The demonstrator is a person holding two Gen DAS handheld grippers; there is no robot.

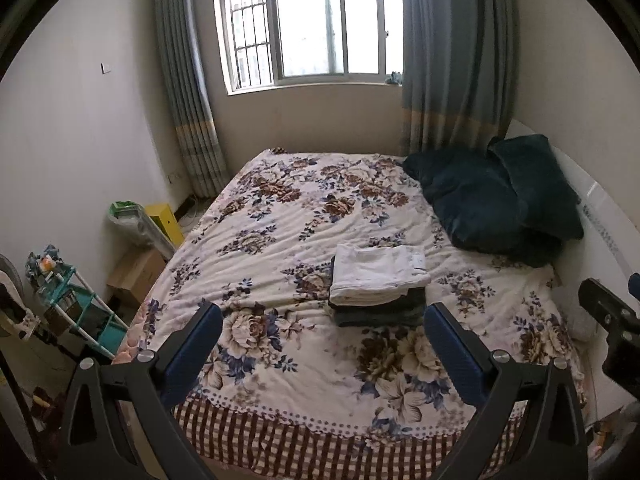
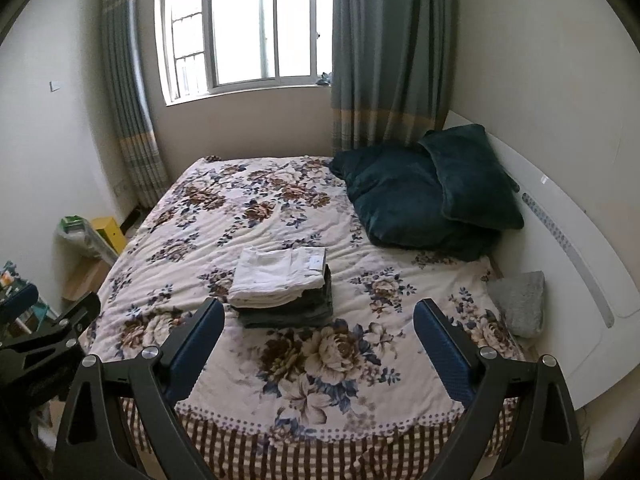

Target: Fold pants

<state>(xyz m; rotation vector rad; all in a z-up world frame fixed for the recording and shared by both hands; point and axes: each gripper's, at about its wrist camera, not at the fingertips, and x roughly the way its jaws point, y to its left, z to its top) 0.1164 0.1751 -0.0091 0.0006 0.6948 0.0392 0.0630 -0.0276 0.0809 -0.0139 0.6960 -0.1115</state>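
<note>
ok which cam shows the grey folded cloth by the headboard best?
Right wrist. The grey folded cloth sits in full view at the bed's right edge against the white headboard. In the left wrist view only a pale blurred sliver shows, mostly hidden behind the right gripper's body.

- Daylight enters through the window, which is blown out to white in both views.
- The room is evenly, softly lit; the bed shows only faint shadows.
- Fisheye bending curves the walls, with black corners.
- Focus is fairly sharp, slightly soft toward the edges.
</note>
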